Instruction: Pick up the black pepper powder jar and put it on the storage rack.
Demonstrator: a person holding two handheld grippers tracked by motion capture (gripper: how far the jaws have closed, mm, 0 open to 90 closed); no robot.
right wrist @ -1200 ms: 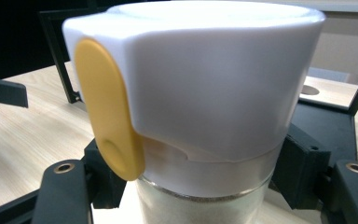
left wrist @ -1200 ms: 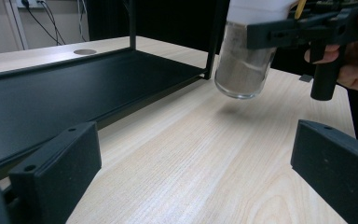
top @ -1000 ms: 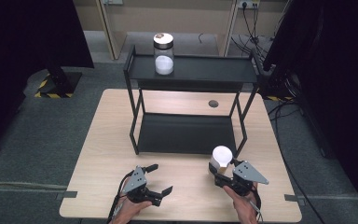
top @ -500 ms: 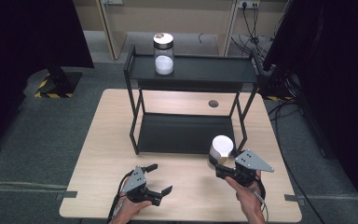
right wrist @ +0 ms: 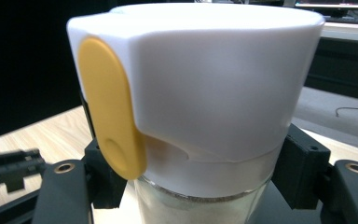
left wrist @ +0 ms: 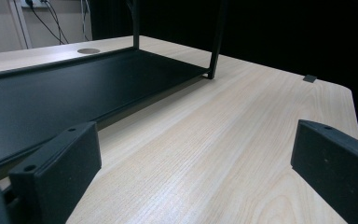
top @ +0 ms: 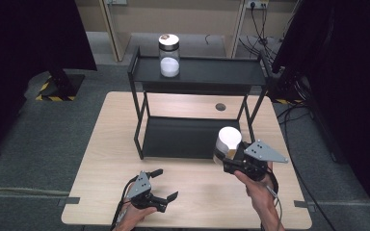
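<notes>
Left gripper [top: 155, 187] at 7 o'clock low over desk [top: 106, 159], jaws wide, nothing between. Right gripper [top: 231, 161] at 5 o'clock, jaws clamped on white-lidded jar [top: 227, 143], lifted off desk before black shelf rack [top: 197, 72]. Second jar [top: 169, 55] on top shelf, 12 o'clock.

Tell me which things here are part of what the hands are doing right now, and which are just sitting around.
In the job:
- white-lidded jar with yellow tab, clamped by the right gripper
- black two-tier shelf, right in front of it

Just sitting around:
- glass jar with dark lid on the top shelf
- left gripper, open above the table
- floor cables
</notes>
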